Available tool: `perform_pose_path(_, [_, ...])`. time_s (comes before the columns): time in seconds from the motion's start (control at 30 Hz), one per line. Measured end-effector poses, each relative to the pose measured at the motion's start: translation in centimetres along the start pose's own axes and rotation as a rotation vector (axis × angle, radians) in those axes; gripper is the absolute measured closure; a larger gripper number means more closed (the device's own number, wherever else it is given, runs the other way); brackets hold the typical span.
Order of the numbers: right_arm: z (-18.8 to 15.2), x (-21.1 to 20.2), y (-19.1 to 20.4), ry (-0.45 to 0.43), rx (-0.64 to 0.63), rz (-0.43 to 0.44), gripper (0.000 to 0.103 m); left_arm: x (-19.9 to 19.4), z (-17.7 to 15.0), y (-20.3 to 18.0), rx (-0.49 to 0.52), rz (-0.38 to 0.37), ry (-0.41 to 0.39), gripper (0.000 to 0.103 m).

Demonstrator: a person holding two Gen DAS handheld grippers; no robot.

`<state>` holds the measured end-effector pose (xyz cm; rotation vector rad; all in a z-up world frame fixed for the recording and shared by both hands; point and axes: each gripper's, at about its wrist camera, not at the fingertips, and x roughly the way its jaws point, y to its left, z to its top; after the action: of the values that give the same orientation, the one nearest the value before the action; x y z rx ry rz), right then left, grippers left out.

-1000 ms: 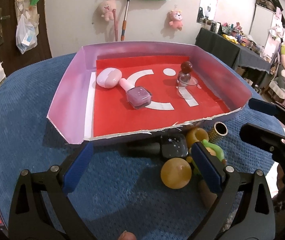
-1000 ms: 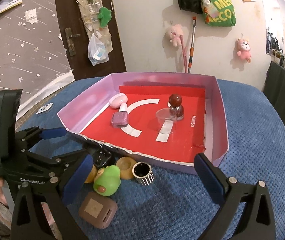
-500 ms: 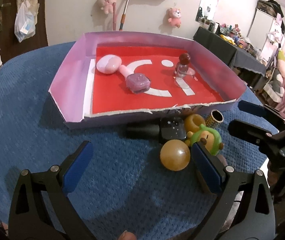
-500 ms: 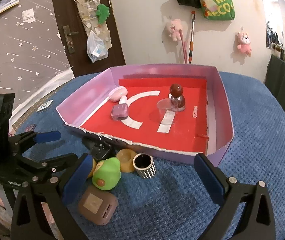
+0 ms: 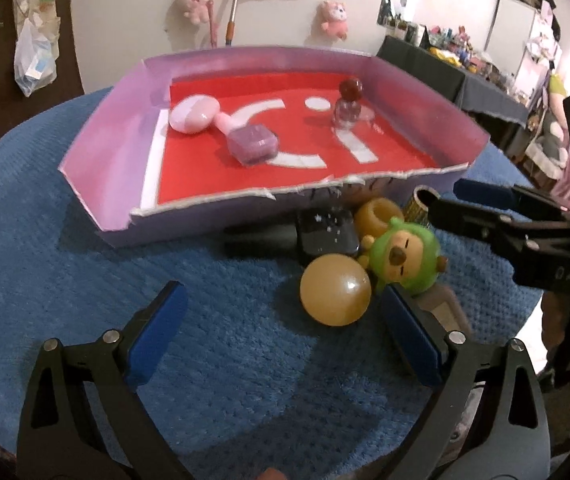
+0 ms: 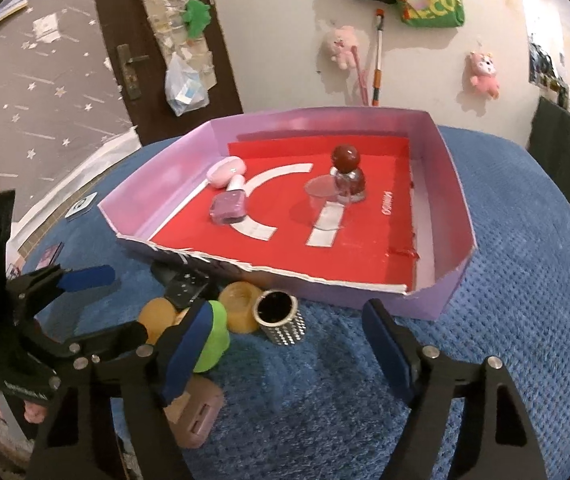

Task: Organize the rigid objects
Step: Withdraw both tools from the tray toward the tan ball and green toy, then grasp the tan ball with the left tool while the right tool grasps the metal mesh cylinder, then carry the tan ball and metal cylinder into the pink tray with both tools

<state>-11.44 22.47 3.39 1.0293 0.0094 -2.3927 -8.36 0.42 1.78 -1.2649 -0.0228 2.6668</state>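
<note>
In the left wrist view, the left gripper (image 5: 281, 334) is seen closing with nothing clamped, the amber ball (image 5: 335, 289) lying just inside its right pad, near the tray (image 5: 97, 152). In the right wrist view, the right gripper (image 6: 285, 346) is likewise closing on nothing, with the studded cylinder (image 6: 281, 316) between its pads. A pick-up step is judged to be in hand; each item must next be centred, clamped and lifted over the tray wall.

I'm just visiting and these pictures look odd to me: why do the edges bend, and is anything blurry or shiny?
Left wrist view: the wide lens bows the tray's rim; its edges look slightly smeared; a bright glint sits on the amber ball; corners are dark. Right wrist view: the same bending curves the door; the glass bottle gleams; the silver studded cup looks fairly sharp.
</note>
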Motion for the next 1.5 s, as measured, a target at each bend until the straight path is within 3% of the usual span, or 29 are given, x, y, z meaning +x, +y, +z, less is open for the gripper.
perform_pose_path(0.13, [-0.3,0.8,-0.5,0.021,0.001,-0.017,0.037,0.5,-0.2,-0.3,0.009,-0.006,0.010,0.014])
perform_pose_path(0.33, [-0.5,1.8,-0.3,0.048,-0.019,-0.020,0.045,0.8,0.0,-0.3,0.013,0.012,0.003,0.023])
perform_pose_path(0.57, [-0.2,2.4,0.0,0.052,-0.031,-0.012,0.055,0.8,0.0,-0.9,0.026,-0.009,-0.026,0.054])
perform_pose_path(0.67, [-0.2,2.5,0.0,0.057,-0.023,0.025,0.071,0.7,-0.1,-1.4,0.050,-0.032,-0.034,0.067])
perform_pose_path(0.7, [-0.1,2.4,0.2,0.057,-0.027,0.025,0.075,0.7,-0.1,-1.6,0.056,-0.027,-0.034,0.067])
perform_pose_path(1.13, [0.2,-0.2,0.2,-0.002,-0.011,0.006,0.076,-0.4,-0.4,-1.4,0.042,-0.034,-0.047,0.067])
perform_pose_path(1.5, [1.1,-1.9,1.1,-0.038,-0.002,0.057,0.076,-2.5,0.3,-0.3,0.020,-0.040,-0.098,0.067])
